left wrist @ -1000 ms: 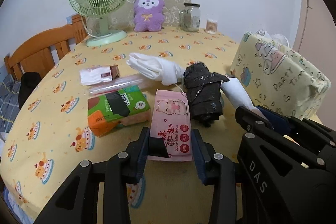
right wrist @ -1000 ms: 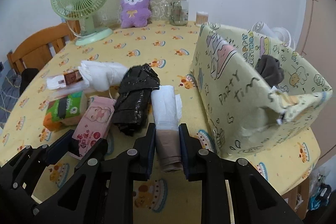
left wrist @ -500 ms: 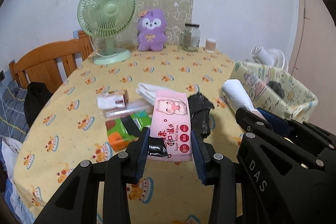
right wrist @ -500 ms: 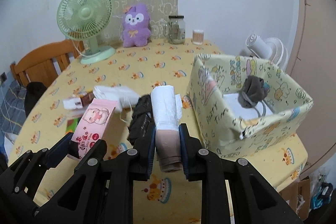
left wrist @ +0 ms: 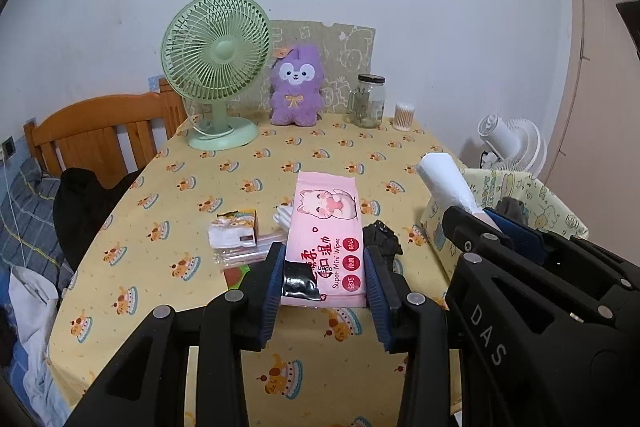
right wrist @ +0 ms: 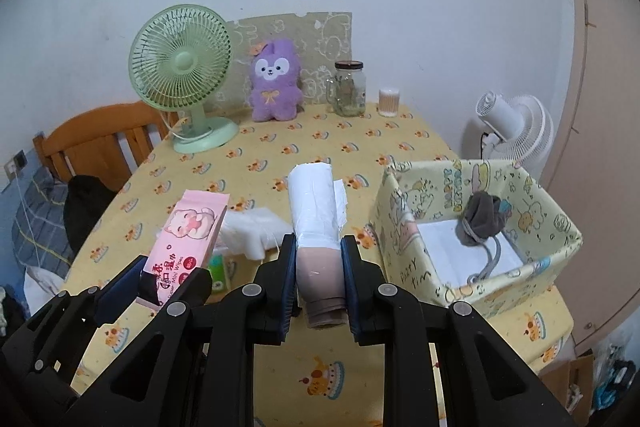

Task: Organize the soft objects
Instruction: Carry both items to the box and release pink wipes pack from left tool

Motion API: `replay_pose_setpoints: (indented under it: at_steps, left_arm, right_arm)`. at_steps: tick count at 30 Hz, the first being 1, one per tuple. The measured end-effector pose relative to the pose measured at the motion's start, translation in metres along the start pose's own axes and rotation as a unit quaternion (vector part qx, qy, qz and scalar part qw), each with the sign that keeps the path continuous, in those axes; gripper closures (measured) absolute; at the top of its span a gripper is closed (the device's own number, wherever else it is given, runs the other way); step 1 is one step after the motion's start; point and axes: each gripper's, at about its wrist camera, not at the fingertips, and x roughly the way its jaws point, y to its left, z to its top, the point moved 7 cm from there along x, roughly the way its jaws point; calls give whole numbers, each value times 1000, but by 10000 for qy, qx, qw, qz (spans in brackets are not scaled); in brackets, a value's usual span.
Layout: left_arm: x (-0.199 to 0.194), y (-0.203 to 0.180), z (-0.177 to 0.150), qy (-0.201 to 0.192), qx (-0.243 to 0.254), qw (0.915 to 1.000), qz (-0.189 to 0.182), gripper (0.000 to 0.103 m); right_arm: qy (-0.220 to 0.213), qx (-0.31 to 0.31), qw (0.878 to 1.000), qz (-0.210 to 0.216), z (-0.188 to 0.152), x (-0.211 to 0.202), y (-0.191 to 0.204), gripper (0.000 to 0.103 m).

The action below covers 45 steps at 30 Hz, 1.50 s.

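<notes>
two grippers held above the table [right wrist: 360, 147], left gripper [left wrist: 325, 269] jaws partly apart and clamped on a pink wipes pack [left wrist: 326, 227], right gripper [right wrist: 319, 271] jaws narrow and pinching a white roll [right wrist: 316, 203] by its brown end, fabric box [right wrist: 560, 227] to the right holding a grey sock [right wrist: 482, 217]
</notes>
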Motion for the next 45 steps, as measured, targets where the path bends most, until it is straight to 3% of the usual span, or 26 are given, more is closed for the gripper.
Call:
replay_pose_setpoints:
  at_steps: [18,45]
  left_arm:
    - [-11,-18,36,-316,22,9995,52,63]
    - [10,-103,60,-432,384,9982,-157,63]
  right_arm:
    - [-319,34,9994,131,40,-18,-10,78]
    - [-500,351,9981,-11,60,-14,-99,78]
